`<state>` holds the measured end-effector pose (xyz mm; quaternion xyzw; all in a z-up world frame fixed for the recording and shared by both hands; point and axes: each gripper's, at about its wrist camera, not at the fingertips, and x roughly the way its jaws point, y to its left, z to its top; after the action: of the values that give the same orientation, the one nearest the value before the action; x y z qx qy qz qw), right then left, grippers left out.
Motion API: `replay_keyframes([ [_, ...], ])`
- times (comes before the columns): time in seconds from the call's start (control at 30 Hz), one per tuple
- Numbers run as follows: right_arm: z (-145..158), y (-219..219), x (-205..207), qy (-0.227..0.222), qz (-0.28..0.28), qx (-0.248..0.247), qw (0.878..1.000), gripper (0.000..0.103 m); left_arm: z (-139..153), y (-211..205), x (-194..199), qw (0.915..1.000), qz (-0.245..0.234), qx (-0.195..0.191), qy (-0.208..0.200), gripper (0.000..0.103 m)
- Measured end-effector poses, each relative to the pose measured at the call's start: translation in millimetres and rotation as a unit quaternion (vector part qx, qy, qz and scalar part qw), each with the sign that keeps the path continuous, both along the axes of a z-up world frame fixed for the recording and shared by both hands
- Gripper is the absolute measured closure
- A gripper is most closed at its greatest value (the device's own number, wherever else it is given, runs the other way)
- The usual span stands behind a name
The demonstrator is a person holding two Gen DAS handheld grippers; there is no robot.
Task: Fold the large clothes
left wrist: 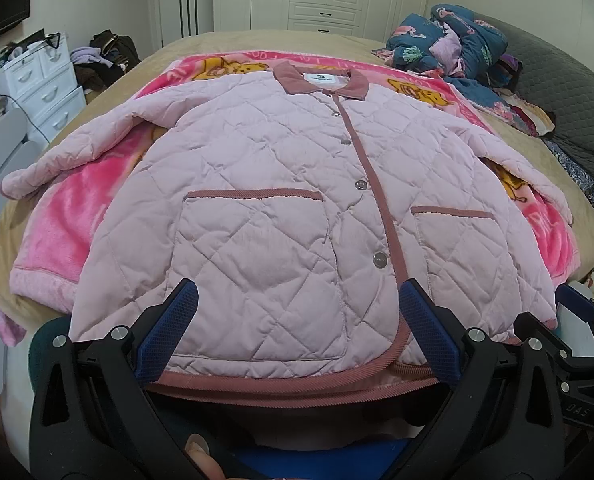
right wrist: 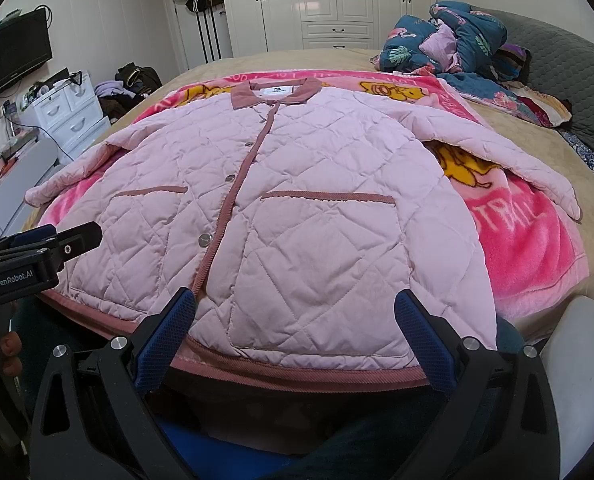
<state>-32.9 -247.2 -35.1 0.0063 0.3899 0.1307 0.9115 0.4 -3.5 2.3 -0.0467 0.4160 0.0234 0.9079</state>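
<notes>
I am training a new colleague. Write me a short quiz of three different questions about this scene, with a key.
1. True or false: the pink quilted jacket lies buttoned, front side up.
2. What lies directly under the jacket? A) pink cartoon blanket B) grey quilt C) bare floor
3. Fill in: both the left gripper and the right gripper are ____, at the jacket's hem.

Key: 1 true; 2 A; 3 open.

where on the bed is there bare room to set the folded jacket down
Bare tan bedspread beyond the jacket collar, toward the wardrobe, and a strip right of the pink blanket. Crowded: the far right corner with the heaped floral bedding.
</notes>
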Motion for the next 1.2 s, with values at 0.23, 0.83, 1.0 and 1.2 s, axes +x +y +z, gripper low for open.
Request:
replay_keyframes([
  [0.23,0,0,0,0.000,0.000,0.000,1.000,0.004,0,0,0,1.0000,0.000,0.001,0.000,0.009],
  [0.83,3,1,12,0.000,-0.003,-0.003,1.000,0.004,2,5,11,0.9999,-0.015,-0.003,-0.001,0.009],
  [1.0,10,4,31,0.002,-0.004,-0.002,1.000,0.004,4,3,26,0.9999,-0.015,0.002,-0.003,0.009],
  [1.2,20,8,53,-0.003,-0.004,-0.001,1.000,0.004,7,1,45,0.9999,-0.014,0.002,-0.003,0.009],
])
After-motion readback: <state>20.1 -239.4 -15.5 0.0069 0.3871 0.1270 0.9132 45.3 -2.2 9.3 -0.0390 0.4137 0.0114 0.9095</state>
